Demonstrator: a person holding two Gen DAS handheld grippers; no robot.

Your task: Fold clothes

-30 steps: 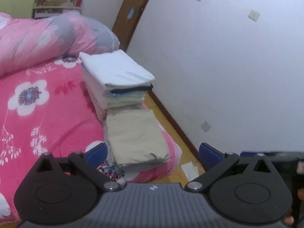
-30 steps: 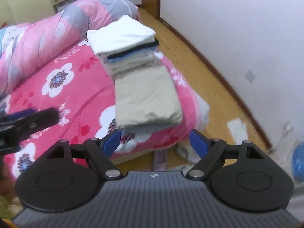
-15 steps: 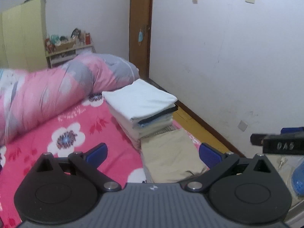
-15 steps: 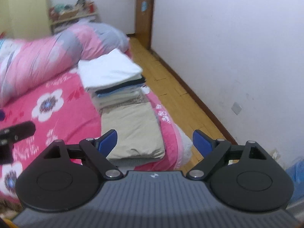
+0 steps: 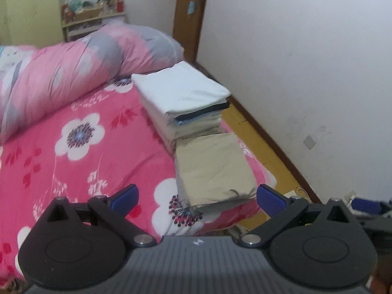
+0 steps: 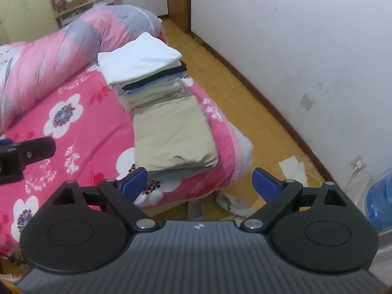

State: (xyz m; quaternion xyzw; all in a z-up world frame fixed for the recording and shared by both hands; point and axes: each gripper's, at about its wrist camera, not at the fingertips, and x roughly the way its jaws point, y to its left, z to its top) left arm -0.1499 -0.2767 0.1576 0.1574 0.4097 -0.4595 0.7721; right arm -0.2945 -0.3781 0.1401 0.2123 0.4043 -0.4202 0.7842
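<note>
Between garments, looks like

Our left gripper (image 5: 196, 197) and right gripper (image 6: 199, 180) gape wide, empty; folded beige piece (image 6: 171, 132) sits beside the stack (image 6: 144, 66) on the bed (image 5: 73, 147). Next we'd need another garment.

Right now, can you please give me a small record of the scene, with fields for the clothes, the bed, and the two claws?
surface: bed with pink floral sheet
stack: folded clothes, white piece on top, near the bed edge by the wall
separate item: folded beige garment, flat on the sheet in front of the stack, touching its base
bedding: rolled pink and grey duvet behind the stack
left claw: open, holds nothing
right claw: open, holds nothing
floor: wooden, between bed and white wall
</note>
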